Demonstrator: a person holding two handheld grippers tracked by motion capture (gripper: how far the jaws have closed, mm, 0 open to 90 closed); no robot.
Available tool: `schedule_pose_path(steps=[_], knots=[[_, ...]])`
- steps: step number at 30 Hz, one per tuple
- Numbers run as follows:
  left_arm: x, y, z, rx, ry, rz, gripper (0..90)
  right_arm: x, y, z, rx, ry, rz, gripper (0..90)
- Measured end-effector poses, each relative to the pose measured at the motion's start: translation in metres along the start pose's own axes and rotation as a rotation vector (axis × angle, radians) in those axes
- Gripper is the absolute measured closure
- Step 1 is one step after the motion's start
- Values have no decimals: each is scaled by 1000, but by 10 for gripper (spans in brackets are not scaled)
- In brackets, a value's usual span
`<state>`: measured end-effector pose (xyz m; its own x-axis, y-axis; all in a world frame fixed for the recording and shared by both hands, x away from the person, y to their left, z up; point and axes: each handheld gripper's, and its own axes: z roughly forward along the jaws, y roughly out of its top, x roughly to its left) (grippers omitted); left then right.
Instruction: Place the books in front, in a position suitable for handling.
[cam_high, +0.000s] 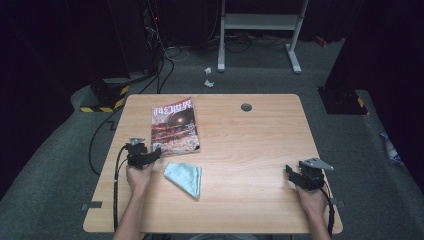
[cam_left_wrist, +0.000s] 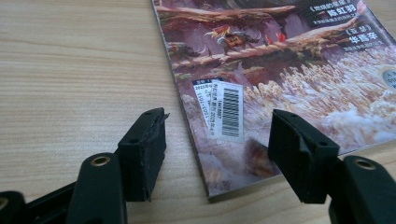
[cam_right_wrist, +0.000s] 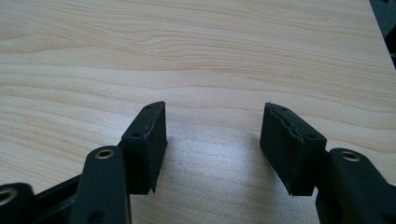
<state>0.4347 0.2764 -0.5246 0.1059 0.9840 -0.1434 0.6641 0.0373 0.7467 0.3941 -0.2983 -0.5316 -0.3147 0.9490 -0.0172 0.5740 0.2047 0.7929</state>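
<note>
A: Starting at the left of the worktop (cam_high: 250, 150), what is the left gripper (cam_high: 150, 154) doing?

B: It is hovering at the near left corner of the magazine (cam_high: 174, 125), fingers (cam_left_wrist: 144, 149) standing wide with nothing pressed between them. In the left gripper view that corner (cam_left_wrist: 215, 186) is lying between the two fingers, one over bare wood, the other over the cover.

A: How should the pickup go, in your judgement?

B: I would be keeping the gripper low and sliding one finger under the corner along the spine edge, then closing slowly so the cover is not creasing or skidding away.

A: Anything readable?

B: A white barcode sticker (cam_left_wrist: 227, 112) is sitting near that corner, its small print too fine to read. Large Chinese title characters are running across the top of the cover; I cannot make them out reliably.

A: And right of the magazine?

B: A light blue cloth (cam_high: 185, 177) is lying just beside its near edge. Well apart to the right, the right gripper (cam_high: 300, 175) is resting over bare wood, fingers (cam_right_wrist: 289, 149) wide and holding nothing.
</note>
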Motion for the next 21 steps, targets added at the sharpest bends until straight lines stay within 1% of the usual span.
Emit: schedule_pose_path(steps=[3,8,10,11,12,14,21], knots=[[-1,0,0,-2,-4,10,387,0,0,0,-1,-2,3,407],[-3,0,1,2,-20,21,444,1,0,0,-1,-5,3,407],[-5,5,1,37,-19,38,475,1,0,0,-2,-5,4,407],[-5,5,1,37,-19,38,472,1,0,0,-2,-5,4,407],[-7,8,3,56,-29,47,467,1,0,0,-1,-5,5,406],[-9,8,4,49,-33,56,463,1,0,0,0,-5,5,406],[-11,7,5,48,-33,62,464,1,0,1,2,-5,5,406]])
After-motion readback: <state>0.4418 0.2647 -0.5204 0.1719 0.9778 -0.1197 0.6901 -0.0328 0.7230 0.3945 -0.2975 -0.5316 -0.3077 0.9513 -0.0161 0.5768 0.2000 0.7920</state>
